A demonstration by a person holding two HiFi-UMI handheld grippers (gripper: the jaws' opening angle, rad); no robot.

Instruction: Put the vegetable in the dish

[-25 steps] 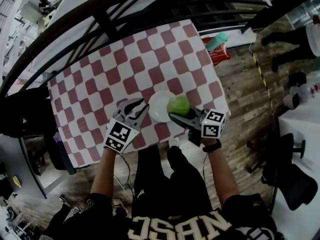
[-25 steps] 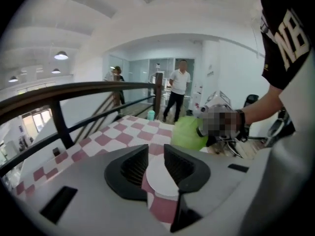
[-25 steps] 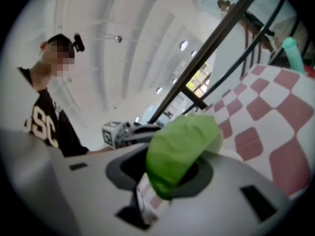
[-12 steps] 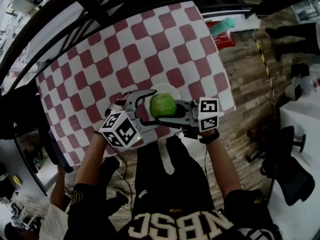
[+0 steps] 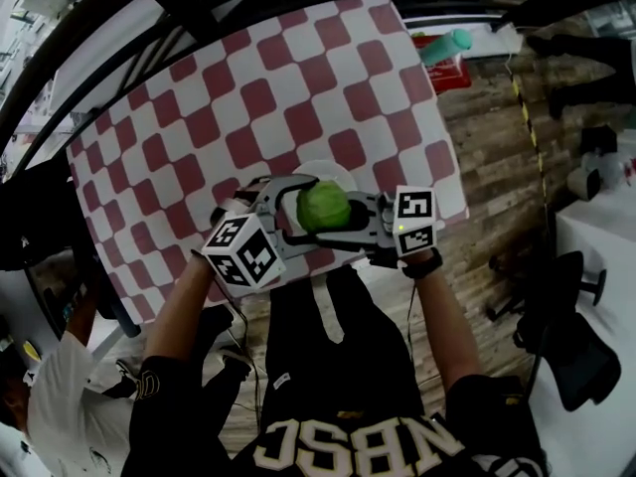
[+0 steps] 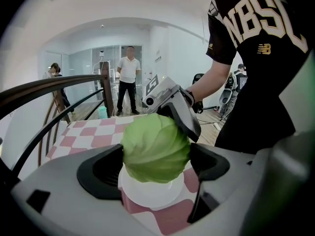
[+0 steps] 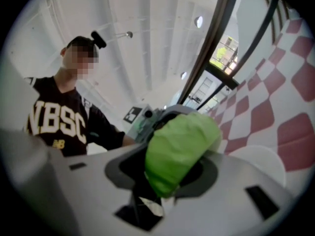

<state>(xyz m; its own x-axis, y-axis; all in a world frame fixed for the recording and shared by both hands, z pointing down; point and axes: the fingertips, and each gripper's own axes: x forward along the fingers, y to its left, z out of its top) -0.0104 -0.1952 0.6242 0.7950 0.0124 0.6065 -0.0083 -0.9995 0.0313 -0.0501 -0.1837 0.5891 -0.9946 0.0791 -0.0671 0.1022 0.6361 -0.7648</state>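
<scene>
1. The cabbage [image 5: 323,207] sits near the middle of the head view, a round pale-green head directly over the white dish [image 5: 338,174]. Only the dish's upper rim shows past it there.
2. In the left gripper view its underside meets the dish at the lower centre of the frame. We cannot tell whether it already rests there or hangs just above.
3. The right claw [image 7: 170,167] comes in from the right of the head view and has the cabbage between its jaws. The pads lie against the leaves, and the jaws are opening.
4. The left claw [image 6: 156,168] comes in from the left with its jaws spread wide to either side of the cabbage. It brackets the cabbage without clamping it.
5. Dish and claws are at the near edge of the table [image 5: 248,97], whose red-and-white checks fill the upper middle of the head view.
6. We judge this to be the release: the vegetable is at the dish and the grip is being let go.
7. Next, the right claw should widen until both pads are clear. Both claws should then draw straight back, apart from each other, without nudging the cabbage, since a round head could roll off a shallow dish.
</scene>
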